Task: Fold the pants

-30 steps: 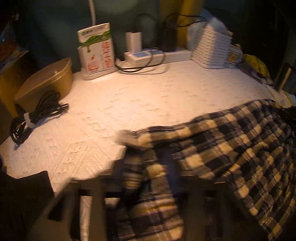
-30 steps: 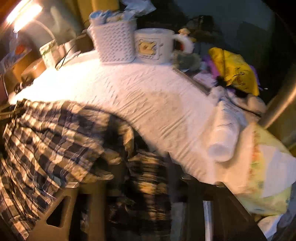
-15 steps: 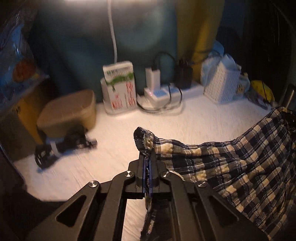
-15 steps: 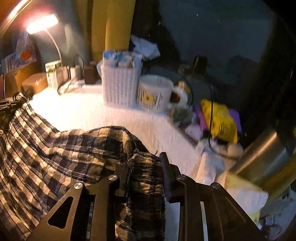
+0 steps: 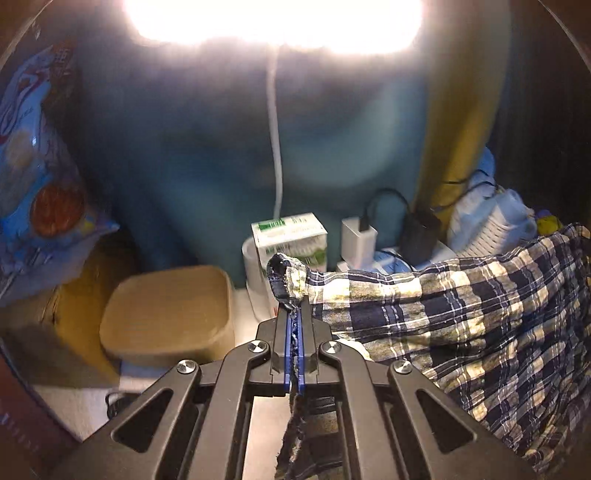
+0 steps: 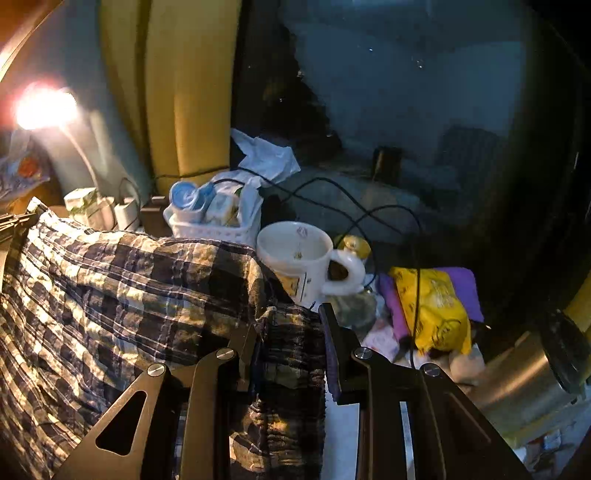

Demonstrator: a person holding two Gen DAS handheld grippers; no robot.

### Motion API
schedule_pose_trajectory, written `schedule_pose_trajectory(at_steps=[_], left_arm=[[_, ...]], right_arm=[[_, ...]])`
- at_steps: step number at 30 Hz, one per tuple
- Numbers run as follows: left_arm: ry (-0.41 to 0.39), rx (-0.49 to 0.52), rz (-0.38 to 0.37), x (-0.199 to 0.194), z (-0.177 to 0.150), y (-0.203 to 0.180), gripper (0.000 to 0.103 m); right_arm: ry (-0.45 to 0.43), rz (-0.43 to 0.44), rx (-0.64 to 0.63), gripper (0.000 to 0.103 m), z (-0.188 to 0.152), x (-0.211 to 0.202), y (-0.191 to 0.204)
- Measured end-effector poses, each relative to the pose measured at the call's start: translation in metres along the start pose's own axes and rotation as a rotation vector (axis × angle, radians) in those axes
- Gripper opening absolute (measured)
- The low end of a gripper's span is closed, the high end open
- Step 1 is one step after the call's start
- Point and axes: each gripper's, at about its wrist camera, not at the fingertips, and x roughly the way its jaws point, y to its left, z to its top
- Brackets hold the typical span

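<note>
The plaid pants (image 5: pixel 461 325) hang lifted between my two grippers, stretched across to the right in the left wrist view. My left gripper (image 5: pixel 294 314) is shut on a thin corner of the cloth, whose tip curls above the blue pads. In the right wrist view the pants (image 6: pixel 110 295) spread to the left, and my right gripper (image 6: pixel 290 328) is shut on a thick bunched fold of them. The left gripper's fingers (image 6: pixel 14 221) show at the far left edge there, holding the other corner.
Behind the cloth stand a tan lidded box (image 5: pixel 166 314), a green-and-white carton (image 5: pixel 291 240), chargers on a power strip (image 5: pixel 369 240), a white basket (image 6: pixel 214 221) and a white mug (image 6: pixel 299 258). A bright lamp (image 5: pixel 273 18) glares overhead. A yellow packet (image 6: pixel 436 310) and a steel pot (image 6: pixel 528 376) lie at the right.
Both grippers have risen from the table and tilted up, lifting the pants off the white cover. The pants now hang stretched between them.
</note>
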Motion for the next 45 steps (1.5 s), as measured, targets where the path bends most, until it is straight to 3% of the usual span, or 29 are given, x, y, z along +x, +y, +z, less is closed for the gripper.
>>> schedule_pose_trajectory(at_steps=[11,12,13,15,17,19,20,23,29,35,41,42,44,45], left_arm=[[0.075,0.031,0.05,0.06,-0.015,-0.003,0.004],[0.091,0.027,0.041,0.065,-0.015,-0.002,0.009],[0.106,0.017,0.031,0.067,-0.016,0.0,0.026],[0.099,-0.006,0.029,0.066,-0.015,0.005,0.053],[0.071,-0.015,0.021,0.055,-0.012,0.009,0.058],[0.067,-0.014,0.017,0.046,-0.011,0.01,0.058],[0.065,-0.016,0.016,0.04,-0.011,0.01,0.058],[0.058,-0.02,-0.007,0.016,-0.016,0.008,0.059],[0.053,-0.005,-0.063,-0.043,-0.052,-0.001,0.069],[0.076,-0.043,-0.099,-0.088,-0.097,-0.012,0.07],[0.139,-0.088,-0.14,-0.114,-0.145,-0.025,0.071],[0.158,-0.086,-0.148,-0.117,-0.155,-0.029,0.071],[0.186,-0.081,-0.166,-0.121,-0.17,-0.035,0.071],[0.199,-0.077,-0.176,-0.123,-0.178,-0.038,0.071]], right_arm=[[0.119,-0.062,0.027,0.027,-0.006,0.087,0.009],[0.129,-0.068,0.028,0.027,-0.007,0.093,0.008],[0.145,-0.071,0.029,0.028,-0.009,0.098,0.008],[0.171,-0.082,0.03,0.037,-0.01,0.105,0.008],[0.152,-0.102,0.035,0.066,-0.009,0.101,0.007],[0.115,-0.102,0.039,0.083,-0.007,0.09,0.005],[0.101,-0.105,0.041,0.084,-0.004,0.082,0.005],[0.07,-0.097,0.039,0.084,-0.001,0.058,0.004],[0.03,-0.069,0.004,0.084,-0.02,-0.009,0.007],[0.056,-0.045,-0.026,0.084,-0.066,-0.066,0.011],[0.12,0.024,-0.088,0.084,-0.107,-0.098,0.026],[0.131,0.038,-0.102,0.082,-0.113,-0.1,0.03],[0.156,0.066,-0.116,0.067,-0.123,-0.103,0.035],[0.166,0.074,-0.119,0.065,-0.127,-0.104,0.037]])
